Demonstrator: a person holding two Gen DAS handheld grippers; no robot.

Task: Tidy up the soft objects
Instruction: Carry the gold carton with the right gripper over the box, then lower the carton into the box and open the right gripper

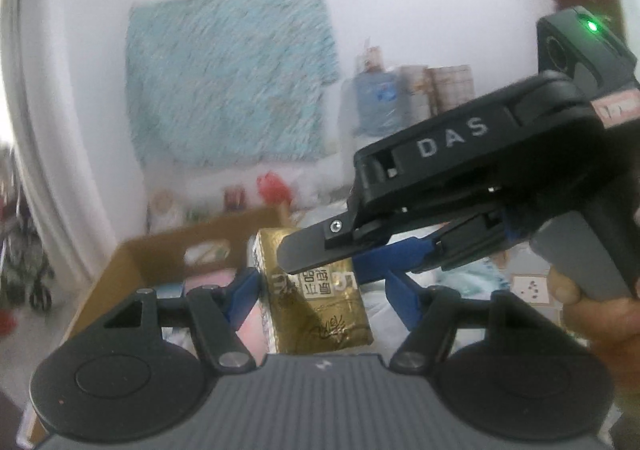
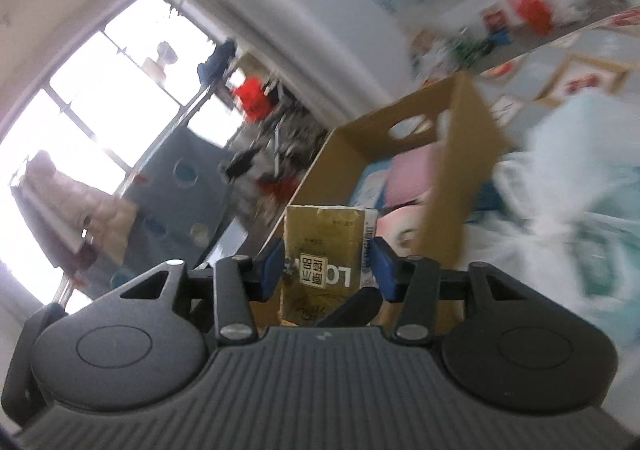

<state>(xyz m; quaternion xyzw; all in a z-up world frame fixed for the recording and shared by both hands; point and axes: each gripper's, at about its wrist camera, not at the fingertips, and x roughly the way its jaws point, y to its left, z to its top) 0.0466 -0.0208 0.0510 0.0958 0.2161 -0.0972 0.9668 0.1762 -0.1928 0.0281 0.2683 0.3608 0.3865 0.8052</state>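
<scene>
Cardboard box (image 2: 460,154), open-topped and already holding pink and pale soft goods, sits just beyond a gold tissue pack (image 1: 316,290) carried above its near edge. Both tools bear on that pack: the left gripper (image 1: 320,282) brackets its sides, while the right gripper (image 2: 326,270) pinches it, jaws part spread. Judged step: delivery; next comes lowering inside, then release.

Showing glossy, crinkled gold foil wrap on the tissue pack (image 1: 316,290); matt brown cardboard on the box (image 2: 460,178); fuzzy teal cloth hanging on the wall (image 1: 228,78).
</scene>
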